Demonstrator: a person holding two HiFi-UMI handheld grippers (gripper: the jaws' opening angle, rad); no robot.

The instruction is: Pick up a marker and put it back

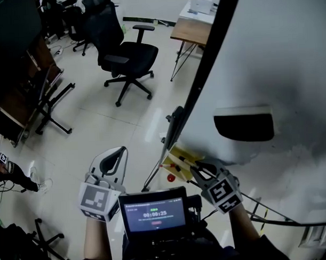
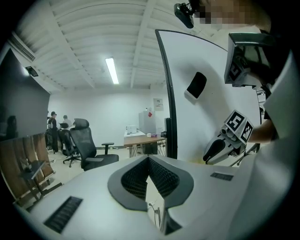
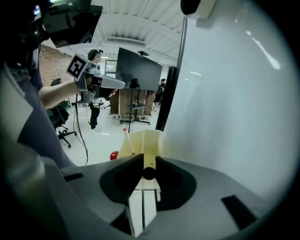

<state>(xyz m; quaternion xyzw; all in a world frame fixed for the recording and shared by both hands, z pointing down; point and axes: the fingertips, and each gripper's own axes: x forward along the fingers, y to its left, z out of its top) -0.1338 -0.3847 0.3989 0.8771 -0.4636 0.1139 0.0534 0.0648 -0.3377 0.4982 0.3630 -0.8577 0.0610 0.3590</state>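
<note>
A: Nearest of all is the dark screen unit, at six o'clock in the head view, low between the person's forearms. What flanks it?

B: Both grippers. At seven o'clock the left gripper points out over the pale floor. At five o'clock the right gripper reaches toward the whiteboard.

A: How do the left one's jaws stand?

B: Pressed together at the tips, with nothing between them. Its own view shows only floor through the slit behind the pads.

A: And the right?

B: Pinching a marker. The dark round end sits between the pads, and the pale barrel runs on toward twelve o'clock, past the jaw tips.

A: Where does that leave the marker?

B: Its far end is over the yellow tray at the whiteboard's lower edge. Whether it touches the tray I cannot tell.

A: Anything else in the tray?

B: A second marker with a red cap, leaning on the tray's ten o'clock side. A red round thing shows just beside the tray at eight o'clock.

A: And on the board?

B: A black eraser — at one o'clock from the right gripper. Far off at eleven o'clock stands a black office chair, with a wooden desk at twelve.
</note>
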